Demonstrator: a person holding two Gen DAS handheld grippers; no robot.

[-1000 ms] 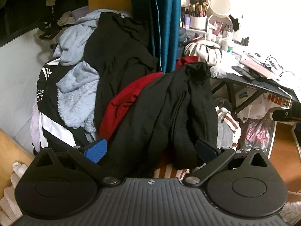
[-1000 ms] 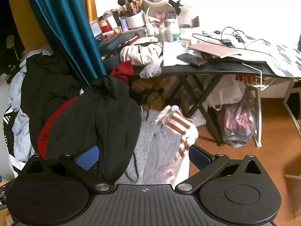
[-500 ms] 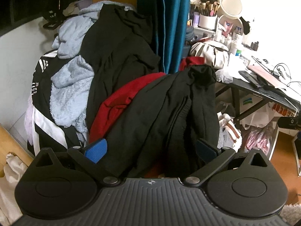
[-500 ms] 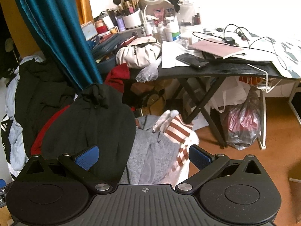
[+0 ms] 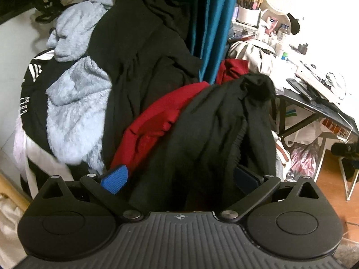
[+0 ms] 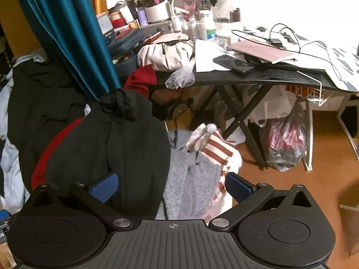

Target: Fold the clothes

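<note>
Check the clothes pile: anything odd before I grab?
Nothing is damaged, but nothing is folded. The black garment is slumped over a red garment, its top bunched in a knot, and a striped piece spills toward the floor. Both grippers are open.

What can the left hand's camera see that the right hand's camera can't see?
Only the left wrist view shows the black jacket with white stripes and lettering at the pile's left edge, and most of the fluffy pale blue fleece.

Only the right wrist view shows the knitted grey sweater, the rust-and-white striped cloth and the black phone on the table.

Both show the black garment with a bunched top, the red garment beneath it, the teal curtain and open grippers.
</note>
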